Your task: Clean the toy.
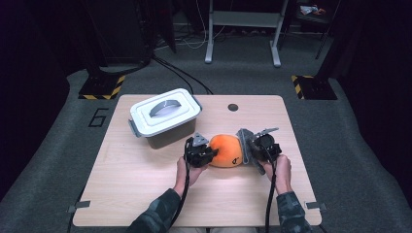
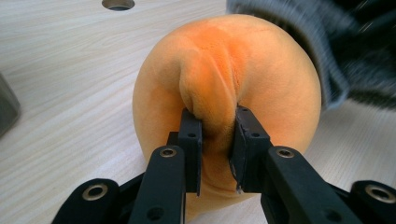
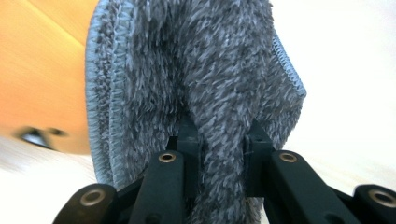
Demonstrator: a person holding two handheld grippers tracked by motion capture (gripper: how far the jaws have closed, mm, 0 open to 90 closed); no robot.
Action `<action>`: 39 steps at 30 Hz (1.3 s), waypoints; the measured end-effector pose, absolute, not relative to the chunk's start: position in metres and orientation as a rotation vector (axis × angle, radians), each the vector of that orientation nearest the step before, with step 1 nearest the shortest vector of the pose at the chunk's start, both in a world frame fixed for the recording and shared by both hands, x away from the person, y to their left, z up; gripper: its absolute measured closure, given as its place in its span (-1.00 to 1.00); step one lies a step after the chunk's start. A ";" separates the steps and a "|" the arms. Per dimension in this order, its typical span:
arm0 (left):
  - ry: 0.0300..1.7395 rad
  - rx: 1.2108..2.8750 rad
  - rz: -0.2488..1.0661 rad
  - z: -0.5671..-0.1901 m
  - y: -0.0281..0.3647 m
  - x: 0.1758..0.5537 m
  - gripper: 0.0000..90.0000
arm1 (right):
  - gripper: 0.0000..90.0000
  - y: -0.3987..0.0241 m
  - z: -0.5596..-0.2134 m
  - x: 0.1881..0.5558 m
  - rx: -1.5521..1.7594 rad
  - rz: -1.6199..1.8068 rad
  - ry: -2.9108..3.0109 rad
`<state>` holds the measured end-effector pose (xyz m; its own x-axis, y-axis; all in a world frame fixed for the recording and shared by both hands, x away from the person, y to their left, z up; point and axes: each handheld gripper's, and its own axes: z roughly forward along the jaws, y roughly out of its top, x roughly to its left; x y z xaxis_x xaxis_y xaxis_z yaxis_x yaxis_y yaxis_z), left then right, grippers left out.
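Left gripper (image 2: 215, 135) pinches a fold of the one orange plush toy (image 2: 224, 84); the plush bulges out beyond the fingertips (image 2: 191, 140). Right gripper (image 3: 222, 135) clamps a fold of the one grey fluffy cloth (image 3: 196, 70), pressed against the toy's far side. The toy sits between both grippers, mid-table (image 1: 145, 194), near the front. It is round, with no clear long axis. One lidded white box (image 1: 164, 116) stands behind-left.

Table lit from above, room dark; right gripper view blurry w/ glare.
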<state>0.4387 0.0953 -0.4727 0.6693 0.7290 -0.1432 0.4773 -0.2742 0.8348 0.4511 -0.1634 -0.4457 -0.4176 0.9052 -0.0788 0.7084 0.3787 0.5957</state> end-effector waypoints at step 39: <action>0.884 1.950 0.381 -0.468 0.087 0.444 0.73 | 0.65 -0.132 -0.425 0.455 1.287 0.773 2.258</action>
